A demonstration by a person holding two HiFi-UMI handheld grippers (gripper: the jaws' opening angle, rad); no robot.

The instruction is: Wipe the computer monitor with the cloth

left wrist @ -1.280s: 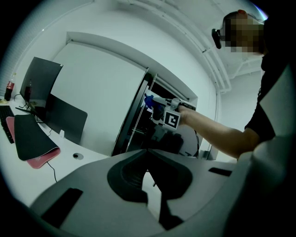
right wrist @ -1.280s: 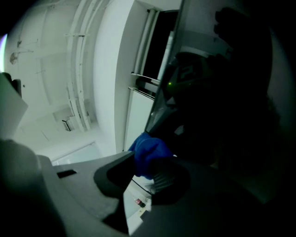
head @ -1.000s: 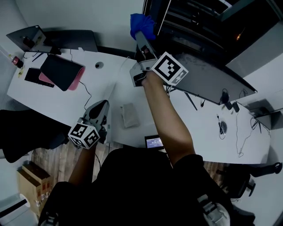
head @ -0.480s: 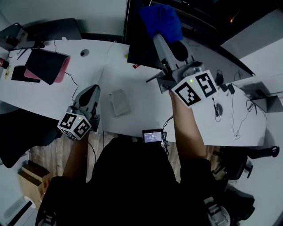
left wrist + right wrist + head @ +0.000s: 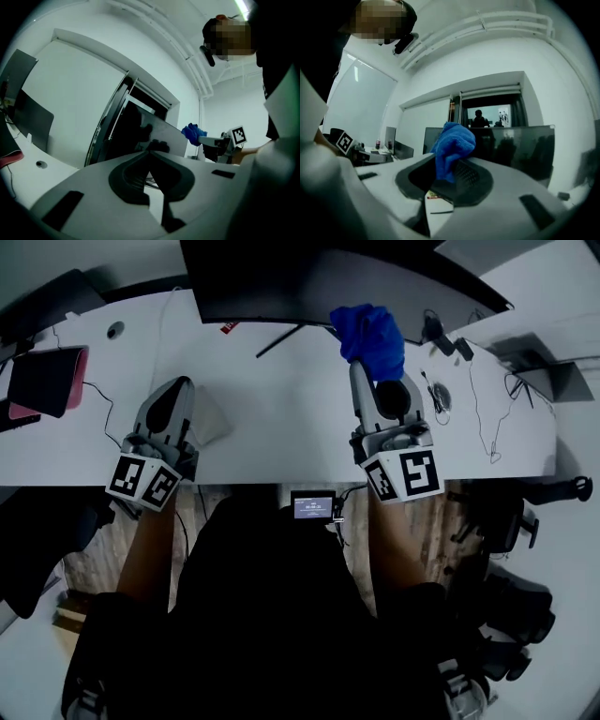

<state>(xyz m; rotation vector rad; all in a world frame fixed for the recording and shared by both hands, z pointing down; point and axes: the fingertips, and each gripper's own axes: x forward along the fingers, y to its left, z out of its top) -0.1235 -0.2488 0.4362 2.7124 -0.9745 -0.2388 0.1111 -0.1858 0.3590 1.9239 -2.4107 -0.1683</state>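
The right claw [image 5: 362,369] has been coming down from the screen and is now hanging low over the table [image 5: 272,409], with the blue cloth [image 5: 368,334] bunched at its tip. The claw is clamping that one cloth between its jaws, as the right gripper view is showing [image 5: 447,164], and the cloth [image 5: 452,140] is standing up from them in a loose fold. It is sitting just in front of the lower edge of the dark computer monitor [image 5: 281,282]; whether the two are touching I cannot tell.

The left claw [image 5: 173,388] is resting closed on nothing over the table's left part, well apart from the right one, beside a flat grey item [image 5: 214,418]. Its own view is showing the jaws together [image 5: 149,157].

The white table is carrying a dark tablet on a pink cover [image 5: 42,381] at far left and thin cables [image 5: 478,409] at right. Wooden floor [image 5: 94,549] is showing below the table's edge. White walls are enclosing the room.
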